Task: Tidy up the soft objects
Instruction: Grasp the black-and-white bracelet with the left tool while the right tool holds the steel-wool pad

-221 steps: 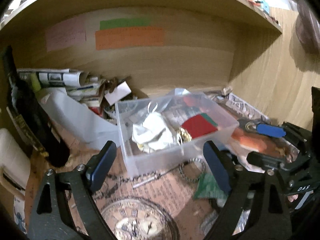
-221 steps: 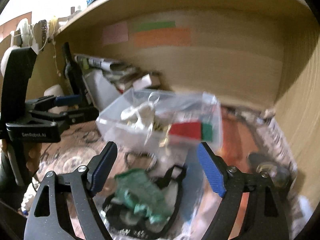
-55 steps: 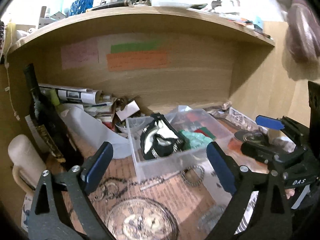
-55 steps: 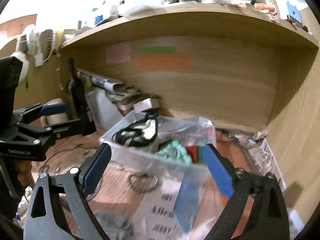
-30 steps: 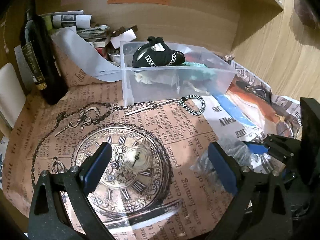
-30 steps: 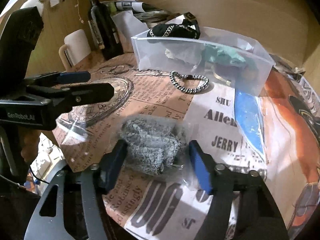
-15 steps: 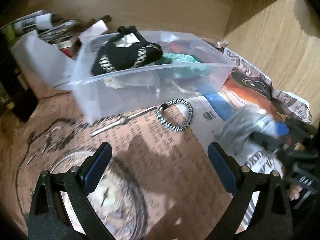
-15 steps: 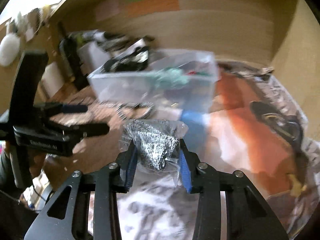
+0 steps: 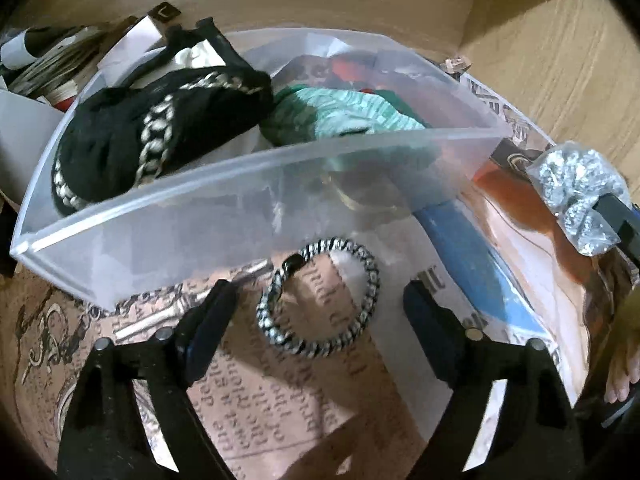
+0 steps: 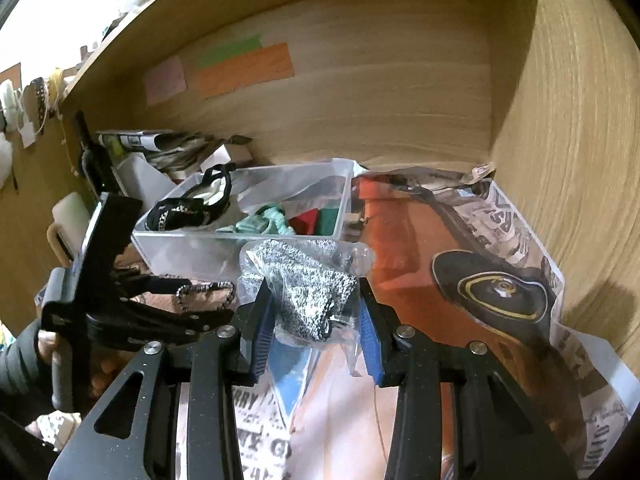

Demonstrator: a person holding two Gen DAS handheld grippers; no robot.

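Beside bin rim (image 10: 240, 236), bagged cloth (image 10: 308, 296) gripped

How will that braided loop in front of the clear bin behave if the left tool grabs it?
The braided loop lies flat on the printed paper in an uneven ring, so it is probably limp and would droop from one pinch point. Its thin cord suggests low weight. It sits between the open left tool fingers, close to the clear bin wall, so pushing may just deform it.
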